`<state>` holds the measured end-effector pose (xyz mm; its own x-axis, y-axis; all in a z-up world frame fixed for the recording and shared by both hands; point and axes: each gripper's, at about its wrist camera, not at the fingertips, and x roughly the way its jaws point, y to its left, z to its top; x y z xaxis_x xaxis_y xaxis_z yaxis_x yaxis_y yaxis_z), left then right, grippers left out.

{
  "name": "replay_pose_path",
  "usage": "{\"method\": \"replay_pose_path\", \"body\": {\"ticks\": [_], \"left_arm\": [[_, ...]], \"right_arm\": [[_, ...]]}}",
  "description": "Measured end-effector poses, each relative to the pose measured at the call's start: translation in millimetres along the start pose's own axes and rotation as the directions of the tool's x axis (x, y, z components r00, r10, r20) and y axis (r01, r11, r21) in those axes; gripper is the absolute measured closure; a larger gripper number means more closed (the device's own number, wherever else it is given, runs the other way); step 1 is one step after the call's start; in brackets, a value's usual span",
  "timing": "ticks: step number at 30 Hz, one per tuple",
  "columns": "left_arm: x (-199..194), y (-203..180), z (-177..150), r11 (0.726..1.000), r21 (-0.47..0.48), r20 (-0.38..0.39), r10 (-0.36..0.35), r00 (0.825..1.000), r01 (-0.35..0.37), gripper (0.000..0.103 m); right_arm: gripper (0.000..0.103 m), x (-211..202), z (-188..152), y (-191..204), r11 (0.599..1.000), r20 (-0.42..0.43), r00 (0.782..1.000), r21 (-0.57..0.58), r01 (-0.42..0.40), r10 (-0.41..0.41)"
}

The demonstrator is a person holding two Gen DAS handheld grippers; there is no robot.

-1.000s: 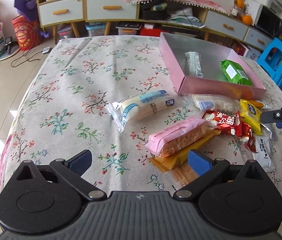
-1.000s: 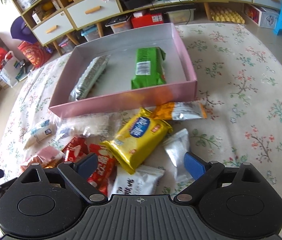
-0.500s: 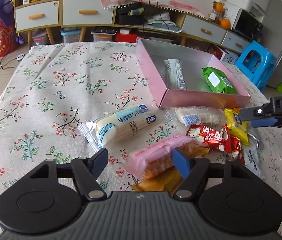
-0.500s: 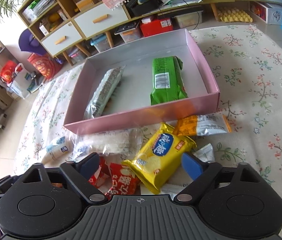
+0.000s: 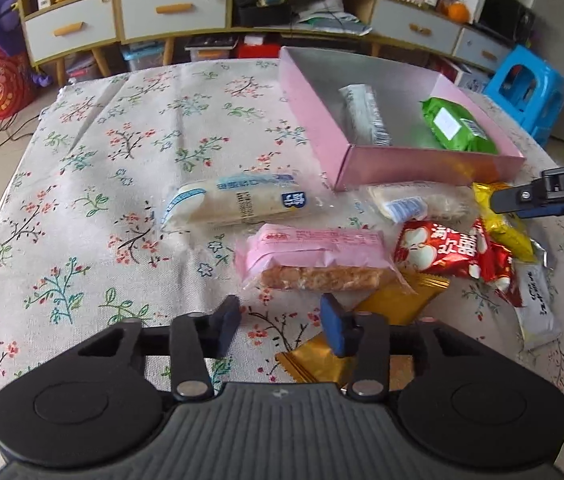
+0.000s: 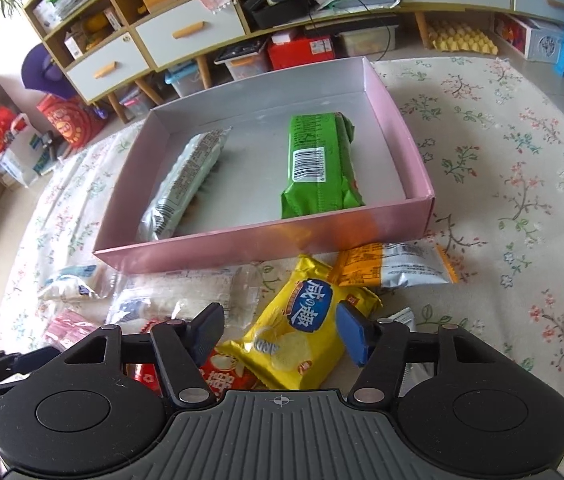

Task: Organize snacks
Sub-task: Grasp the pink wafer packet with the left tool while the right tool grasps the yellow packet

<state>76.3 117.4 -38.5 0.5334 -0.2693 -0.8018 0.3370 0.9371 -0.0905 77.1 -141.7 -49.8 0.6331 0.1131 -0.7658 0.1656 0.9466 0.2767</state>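
Snacks lie loose on the floral tablecloth (image 5: 94, 184), heaped just in front of the pink box (image 6: 266, 242), which serves as the landmark here. Nearest the left gripper (image 5: 280, 322) is a gold packet (image 5: 397, 302), and just beyond it the pink-wrapped bar (image 5: 313, 256); the jaws have just been closing to a middling gap, yet nothing sits between the pads, the bar lying ahead of the tips. The right gripper (image 6: 282, 330) has likewise just been narrowing, with the yellow chip bag (image 6: 301, 332) lying between and under its fingers; I cannot tell for sure that the pads press it, and a gap shows on each side.

The step in hand looks like picking up the next packets for the box. Next, each gripper likely needs to go lower and close across the narrow width of its packet, then lift it over the near wall.

Farther on, closer to the box front, lie a white roll packet (image 5: 238, 204), a clear rice-cake packet (image 6: 186, 296), a red packet (image 5: 441, 250) and an orange-and-silver packet (image 6: 393, 266). Inside the box rest two items, well apart: a silvery biscuit sleeve (image 6: 184, 184) on its left side and a green packet (image 6: 317, 168) on its right. Much floor remains free.
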Motion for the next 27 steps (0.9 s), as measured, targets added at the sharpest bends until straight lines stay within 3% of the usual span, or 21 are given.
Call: {"method": "replay_pose_path", "body": {"ticks": [3, 7, 8, 10, 14, 19, 23, 27], "left_arm": [[-5, 2, 2, 1.000, -0.005, 0.021, 0.002, 1.000, -0.002, 0.035], [-7, 8, 9, 0.990, -0.139, 0.028, -0.030, 0.999, 0.034, 0.013], [-6, 6, 12, 0.984, -0.170, 0.030, -0.041, 0.999, 0.045, 0.013], [-3, 5, 17, 0.968, -0.244, 0.020, -0.049, 0.999, 0.053, 0.013], [4, 3, 24, 0.916, -0.402, -0.038, -0.010, 0.999, -0.006, 0.013], [12, 0, 29, 0.807, -0.588, -0.082, 0.007, 0.997, -0.054, 0.021], [21, -7, 33, 0.751, -0.646, -0.122, 0.075, 0.990, -0.137, 0.032], [24, -14, 36, 0.732, -0.647, -0.145, 0.155, 0.977, -0.213, 0.043]], "right_arm": [[0.043, -1, 1, -1, 1.000, 0.000, 1.000, 0.009, 0.026, -0.026], [0.040, -4, 4, -6, 0.999, 0.007, 0.999, 0.031, 0.034, -0.034], [0.039, -4, 5, -6, 0.999, 0.009, 0.999, 0.031, 0.036, -0.036], [0.038, -1, 5, -7, 0.999, 0.004, 0.999, 0.028, 0.039, -0.039], [0.036, 5, 4, -4, 0.998, 0.002, 0.998, 0.006, 0.070, -0.070], [0.036, 11, 5, -4, 0.996, -0.017, 0.996, 0.015, 0.090, -0.089], [0.037, 19, 6, -8, 0.993, -0.054, 0.993, 0.035, 0.110, -0.108], [0.045, 20, 5, -7, 0.992, -0.053, 0.991, 0.013, 0.125, -0.124]]}}
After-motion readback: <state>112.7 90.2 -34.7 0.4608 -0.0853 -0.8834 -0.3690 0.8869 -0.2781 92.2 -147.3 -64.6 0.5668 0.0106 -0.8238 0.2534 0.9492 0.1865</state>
